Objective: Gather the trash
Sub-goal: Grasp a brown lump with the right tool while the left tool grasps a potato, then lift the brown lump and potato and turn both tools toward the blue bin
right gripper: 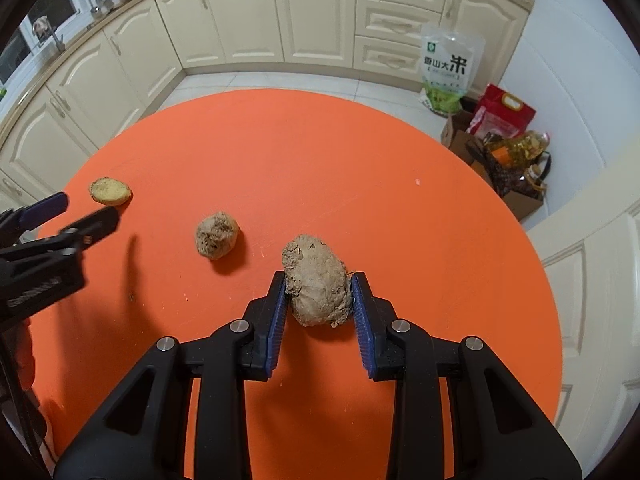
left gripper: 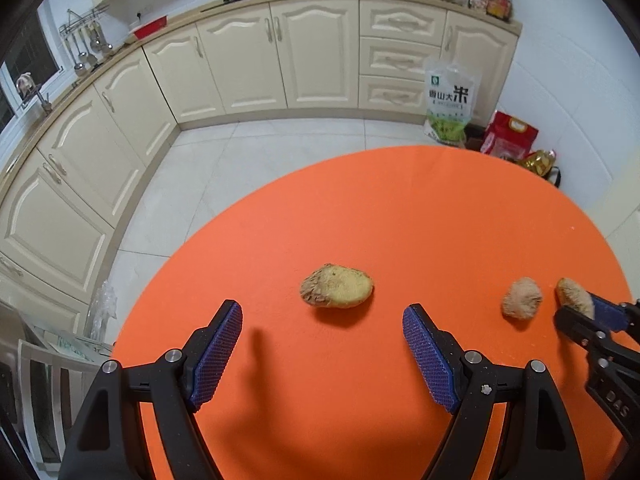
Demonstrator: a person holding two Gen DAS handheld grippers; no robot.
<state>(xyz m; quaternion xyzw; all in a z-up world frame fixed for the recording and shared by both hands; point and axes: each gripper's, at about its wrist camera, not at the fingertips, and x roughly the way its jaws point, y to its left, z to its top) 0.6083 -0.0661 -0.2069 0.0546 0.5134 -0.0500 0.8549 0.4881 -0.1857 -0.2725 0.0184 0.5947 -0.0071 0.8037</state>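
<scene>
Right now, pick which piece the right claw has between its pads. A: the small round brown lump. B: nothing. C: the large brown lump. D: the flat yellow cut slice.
C: in the right wrist view the right claw presses both blue pads against the large brown lump; the other pieces lie apart.

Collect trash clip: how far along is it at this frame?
Done: nothing visibly collected; no bin in view. In hand: the right gripper is shut on the brown lump, which still looks to be on the orange table. Left: the round lump and the yellowish piece, with the left gripper open before it.
</scene>
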